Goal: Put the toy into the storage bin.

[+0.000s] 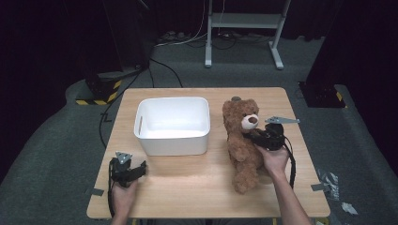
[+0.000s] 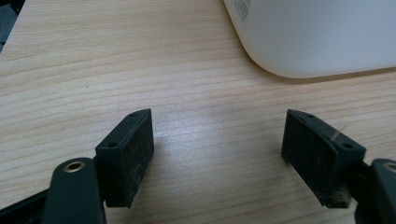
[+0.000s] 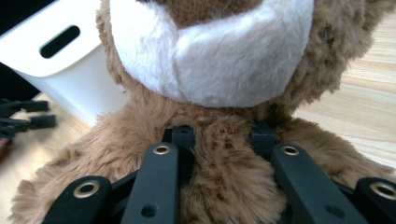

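A light wooden table (image 1: 197, 183) fills the middle of the high view, standing on grey carpet. On its far half, left of centre, sits a white plastic bin (image 1: 172, 125), rectangular with rounded corners and a slot handle in its left wall; in the right gripper view the same bin (image 3: 56, 51) shows behind the toy's shoulder. Just to the right of the bin lies a brown teddy bear (image 1: 244, 143), on its back with its head toward the far edge and its feet toward the person, close to the bin but apart from it. The right gripper (image 1: 257, 137) comes in from the bear's right side and is clenched on its chest just under the white muzzle; the right gripper view has both black jaws sunk in the fur (image 3: 224, 172). The left gripper (image 1: 142, 167) rests near the table's front left corner, its jaws spread wide with bare wood between them.
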Available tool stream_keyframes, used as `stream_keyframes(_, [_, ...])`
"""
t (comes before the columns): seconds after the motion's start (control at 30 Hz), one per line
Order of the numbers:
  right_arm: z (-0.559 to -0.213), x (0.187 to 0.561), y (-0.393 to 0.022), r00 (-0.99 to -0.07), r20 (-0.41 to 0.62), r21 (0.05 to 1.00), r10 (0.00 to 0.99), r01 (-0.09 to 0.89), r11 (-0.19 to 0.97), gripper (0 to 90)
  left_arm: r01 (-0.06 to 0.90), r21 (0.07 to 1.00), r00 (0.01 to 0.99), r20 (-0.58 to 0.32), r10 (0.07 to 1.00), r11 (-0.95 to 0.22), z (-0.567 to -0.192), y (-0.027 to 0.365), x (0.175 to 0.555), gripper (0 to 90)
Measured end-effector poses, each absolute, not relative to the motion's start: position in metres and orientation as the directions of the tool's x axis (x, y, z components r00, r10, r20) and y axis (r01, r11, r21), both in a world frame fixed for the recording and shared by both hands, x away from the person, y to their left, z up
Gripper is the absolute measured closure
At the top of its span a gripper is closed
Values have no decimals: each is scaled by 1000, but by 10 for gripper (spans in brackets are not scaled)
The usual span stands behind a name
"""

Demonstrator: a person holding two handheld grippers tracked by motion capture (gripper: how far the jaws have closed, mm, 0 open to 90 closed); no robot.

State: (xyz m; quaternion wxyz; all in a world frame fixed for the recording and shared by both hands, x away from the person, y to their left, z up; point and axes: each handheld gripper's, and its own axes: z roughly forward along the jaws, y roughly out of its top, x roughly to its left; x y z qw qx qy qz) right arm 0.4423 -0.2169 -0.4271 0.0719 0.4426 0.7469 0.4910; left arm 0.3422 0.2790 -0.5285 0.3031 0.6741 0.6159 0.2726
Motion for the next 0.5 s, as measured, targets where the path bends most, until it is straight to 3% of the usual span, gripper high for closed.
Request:
stream_keyframes(0.17, [-423, 437, -227, -603, 364, 810, 710, 581, 78, 724, 665, 745, 92, -7, 996, -56, -529, 279, 342, 250])
stream_keyframes(0.5, [-409, 424, -233, -618, 328, 839, 714, 538, 80, 723, 665, 745, 96, -5, 995, -61, -529, 279, 343, 248])
